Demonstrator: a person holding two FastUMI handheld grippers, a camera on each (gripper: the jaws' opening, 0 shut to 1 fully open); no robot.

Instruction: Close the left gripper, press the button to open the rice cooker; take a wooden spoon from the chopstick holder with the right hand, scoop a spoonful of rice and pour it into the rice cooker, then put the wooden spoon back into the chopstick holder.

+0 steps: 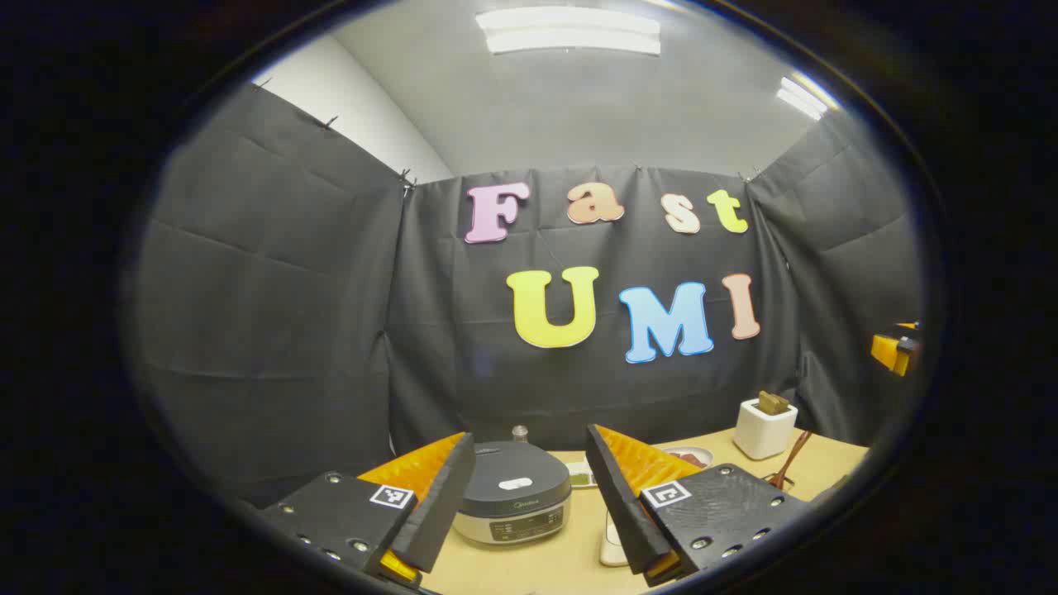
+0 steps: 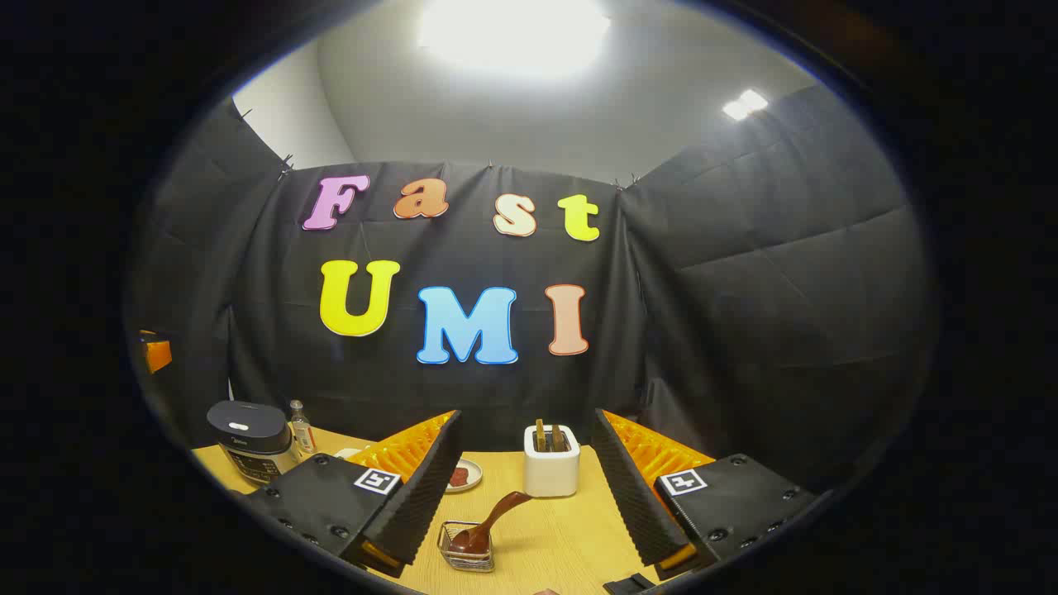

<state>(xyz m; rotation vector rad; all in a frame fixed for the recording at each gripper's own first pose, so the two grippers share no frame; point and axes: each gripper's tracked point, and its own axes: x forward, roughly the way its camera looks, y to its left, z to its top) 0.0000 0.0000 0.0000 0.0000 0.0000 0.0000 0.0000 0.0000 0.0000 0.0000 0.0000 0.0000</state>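
The grey rice cooker (image 1: 512,500), lid down, sits on the wooden table (image 1: 537,566) between the spread fingers of my left gripper (image 1: 529,438), a short way ahead of them. My right gripper (image 2: 526,413) is open with nothing held, pointing at the white chopstick holder (image 2: 551,473), whose wooden utensil tops (image 2: 547,436) stick out. A small clear container (image 2: 468,552) in front of the holder has a dark brown spoon (image 2: 494,516) leaning in it. In the right gripper view the rice cooker (image 2: 248,450) stands far left. The chopstick holder (image 1: 764,430) sits at the right in the left gripper view.
A small plate (image 2: 463,477) with something red lies left of the holder, and a small bottle (image 2: 302,426) stands beside the cooker. A white object (image 1: 612,545) lies near my left gripper's right finger. Black cloth walls close the table's back and sides.
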